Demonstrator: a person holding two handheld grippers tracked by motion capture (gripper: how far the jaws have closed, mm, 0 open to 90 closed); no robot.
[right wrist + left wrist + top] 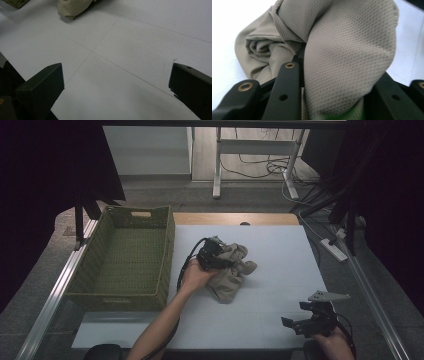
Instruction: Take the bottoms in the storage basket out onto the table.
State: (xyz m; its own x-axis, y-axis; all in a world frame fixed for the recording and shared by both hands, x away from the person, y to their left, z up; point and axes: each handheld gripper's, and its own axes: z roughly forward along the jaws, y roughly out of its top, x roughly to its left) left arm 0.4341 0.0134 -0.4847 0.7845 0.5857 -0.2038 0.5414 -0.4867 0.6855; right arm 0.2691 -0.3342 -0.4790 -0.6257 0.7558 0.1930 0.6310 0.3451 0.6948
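Observation:
A crumpled beige cloth [231, 272] lies bunched on the white table cover [280, 245], just right of the basket. My left gripper [218, 256] is at the cloth's left side, held by a hand. In the left gripper view a thick fold of the cloth [347, 47] sits between the black jaws, and the left gripper [339, 72] is shut on it. My right gripper [296, 324] rests low near the table's front right corner. Its jaws stand wide apart over bare cover in the right gripper view [116, 67], with the cloth [72, 8] far off at the top.
A green woven basket [169, 251] with nothing inside stands at the table's left, its corner [15, 2] visible in the right gripper view. A wooden strip [235, 218] runs along the far edge. Metal rails flank the table; a power strip [334, 248] lies on the floor at right.

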